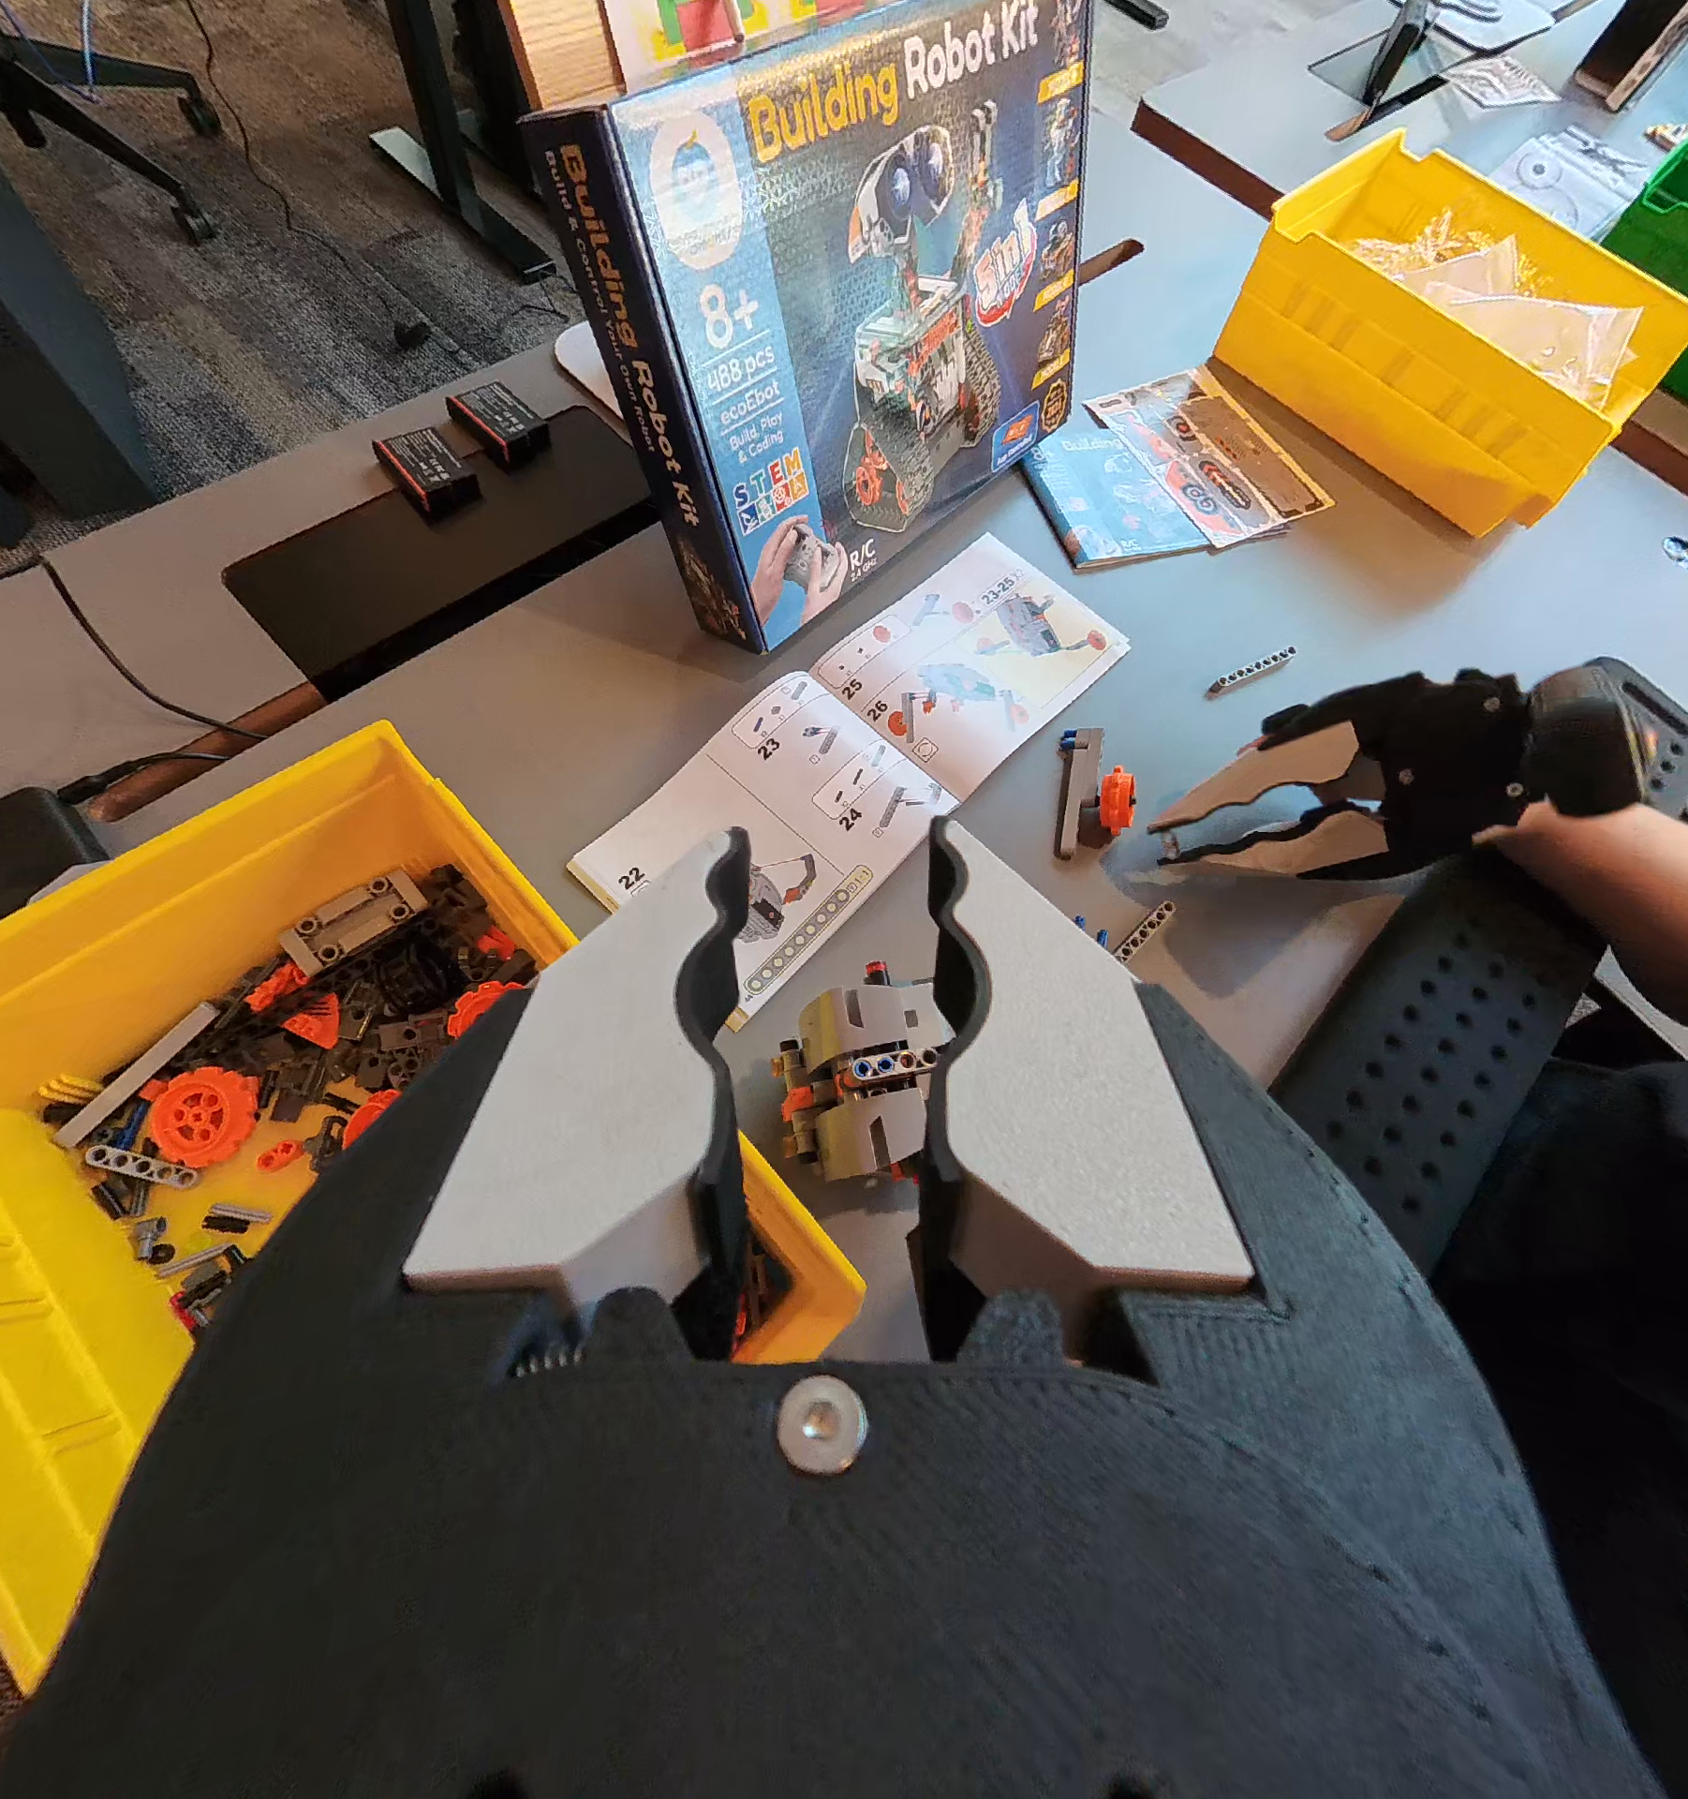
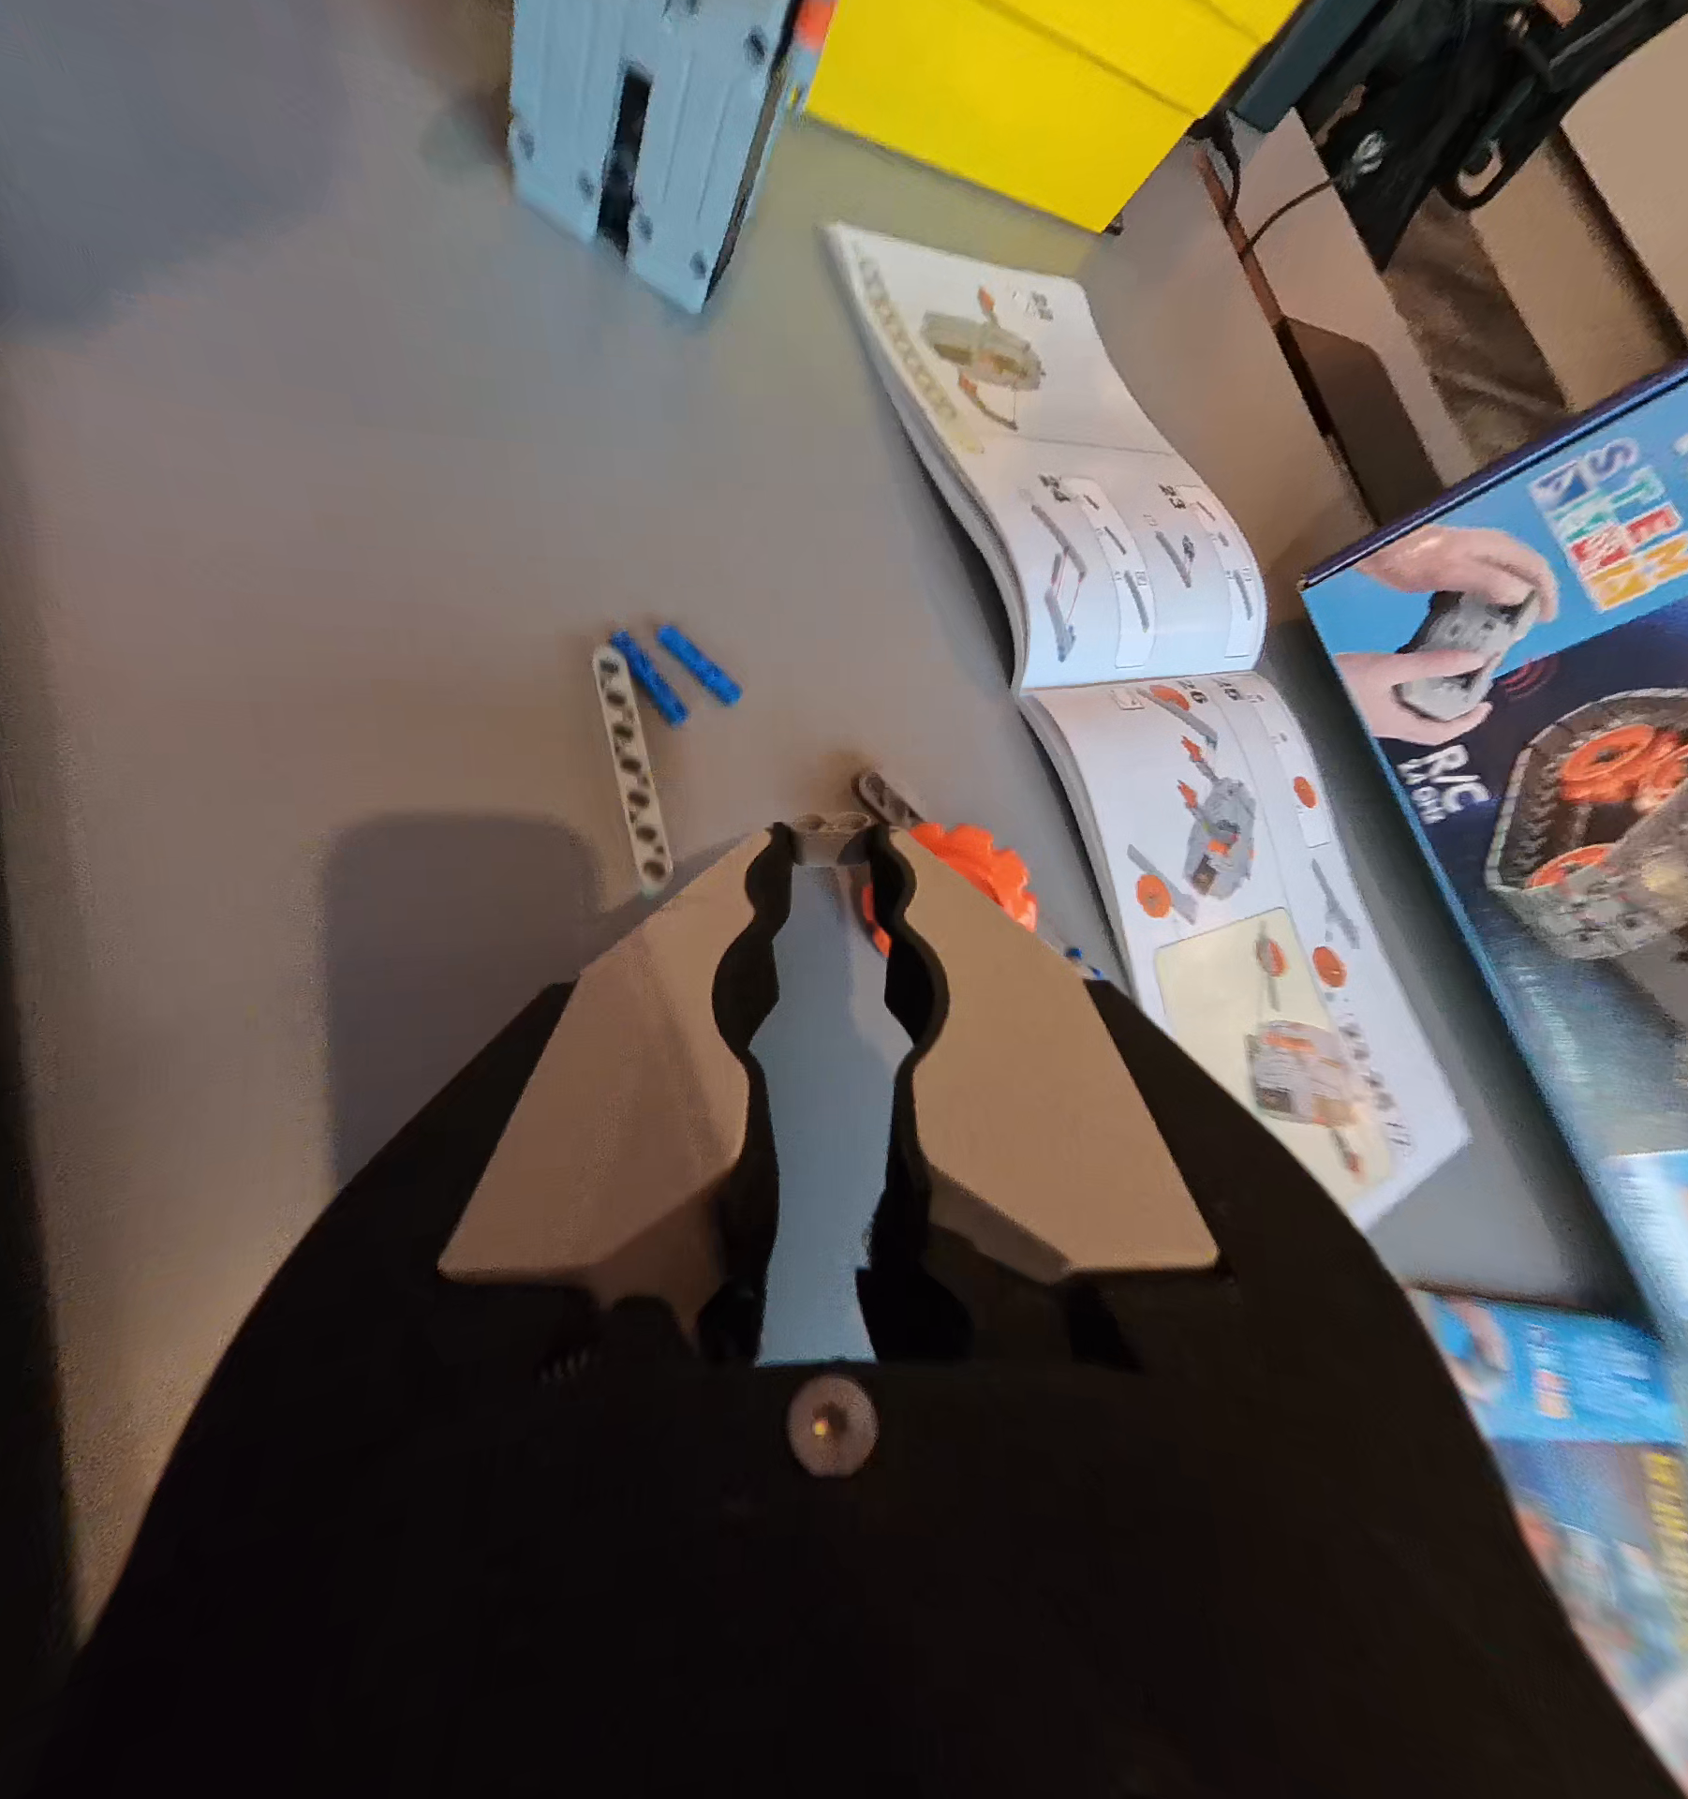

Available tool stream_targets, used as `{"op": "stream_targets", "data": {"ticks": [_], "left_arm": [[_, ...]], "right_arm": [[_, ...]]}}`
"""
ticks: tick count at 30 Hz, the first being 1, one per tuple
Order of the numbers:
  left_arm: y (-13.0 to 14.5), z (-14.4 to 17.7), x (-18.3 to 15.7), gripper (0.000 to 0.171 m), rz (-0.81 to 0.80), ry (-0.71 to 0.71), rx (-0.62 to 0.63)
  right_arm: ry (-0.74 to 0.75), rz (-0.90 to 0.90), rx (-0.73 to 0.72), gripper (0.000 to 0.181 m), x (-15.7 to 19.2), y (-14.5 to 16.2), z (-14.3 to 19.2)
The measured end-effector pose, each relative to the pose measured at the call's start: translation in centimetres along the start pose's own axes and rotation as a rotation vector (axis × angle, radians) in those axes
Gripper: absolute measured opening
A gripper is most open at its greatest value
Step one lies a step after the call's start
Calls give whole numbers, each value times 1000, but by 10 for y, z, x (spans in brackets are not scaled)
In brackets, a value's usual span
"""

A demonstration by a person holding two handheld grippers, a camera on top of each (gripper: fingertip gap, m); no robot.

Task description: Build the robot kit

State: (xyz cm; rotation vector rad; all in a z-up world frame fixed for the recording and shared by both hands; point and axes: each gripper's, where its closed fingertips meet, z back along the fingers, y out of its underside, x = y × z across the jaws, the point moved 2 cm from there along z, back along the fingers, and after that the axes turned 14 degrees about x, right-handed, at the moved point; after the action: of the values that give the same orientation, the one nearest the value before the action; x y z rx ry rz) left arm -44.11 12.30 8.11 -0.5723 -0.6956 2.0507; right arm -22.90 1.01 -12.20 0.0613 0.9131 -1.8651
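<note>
Left hand-held gripper (image 1: 835, 866): released, fingers spread wide, nothing between them; hovering above a half-built grey block assembly (image 1: 860, 1081) on the grey surface (image 1: 548, 681), just beside the near yellow bin (image 1: 237, 827) full of black, grey and orange parts. Just ahead of the fingertips, an open instruction booklet (image 1: 850, 759), flat on the surface; behind it, a blue kit box (image 1: 821, 321) standing upright.

Right hand-held gripper (image 2: 825, 837): clenched on a small grey piece (image 2: 828, 839), pinched at the very tips, low over the surface. Right beside the tips, an orange gear (image 2: 976, 866) joined to a grey beam; whether the held piece touches that gear, cannot tell. To the left, a pale perforated beam (image 2: 631, 769) with two blue pins (image 2: 670, 677) lying against it.

Farther off: a second yellow bin (image 1: 1443, 321) holding clear plastic bags, leaflets (image 1: 1171, 467) in front of it, a lone grey beam (image 1: 1254, 670), two black battery packs (image 1: 461, 448) on a dark mat.
</note>
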Motion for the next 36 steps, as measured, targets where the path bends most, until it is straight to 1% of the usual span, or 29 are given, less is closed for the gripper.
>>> {"op": "stream_targets", "data": {"ticks": [2,3,6,10,14,18,23,26,29,31,33,36], "left_arm": [[1,0,-1,35,-6,-1,7],[2,-1,-2,35,-9,-1,12],[3,-3,-3,36,-15,1,28],[3,-6,-3,41,-20,-6,35],[4,-10,-3,41,-22,-11,57],[5,-13,-2,41,-22,-12,71],[7,-12,-3,42,-24,-18,80],[7,-11,-2,42,-24,-20,76],[8,-13,-2,42,-23,-18,85],[9,-14,-2,42,-24,-19,95],[10,-16,-2,42,-24,-21,106],[11,-17,-2,42,-27,-26,116]], "right_arm": [[-95,-99,-22,14,3,-8,-3],[-114,-124,-10,14,4,-8,-6],[-84,-118,28,15,1,-2,-10],[-151,-139,58,15,10,2,-15],[-177,-106,97,18,16,7,-20],[-176,-111,84,20,16,6,-20],[-136,-118,29,20,6,6,-6],[-179,-120,18,20,11,9,0],[-260,-126,-21,20,22,3,4],[-287,-112,-25,20,28,0,3],[-275,-89,-24,20,31,-2,2],[-217,-85,-52,19,24,-8,0]]}}
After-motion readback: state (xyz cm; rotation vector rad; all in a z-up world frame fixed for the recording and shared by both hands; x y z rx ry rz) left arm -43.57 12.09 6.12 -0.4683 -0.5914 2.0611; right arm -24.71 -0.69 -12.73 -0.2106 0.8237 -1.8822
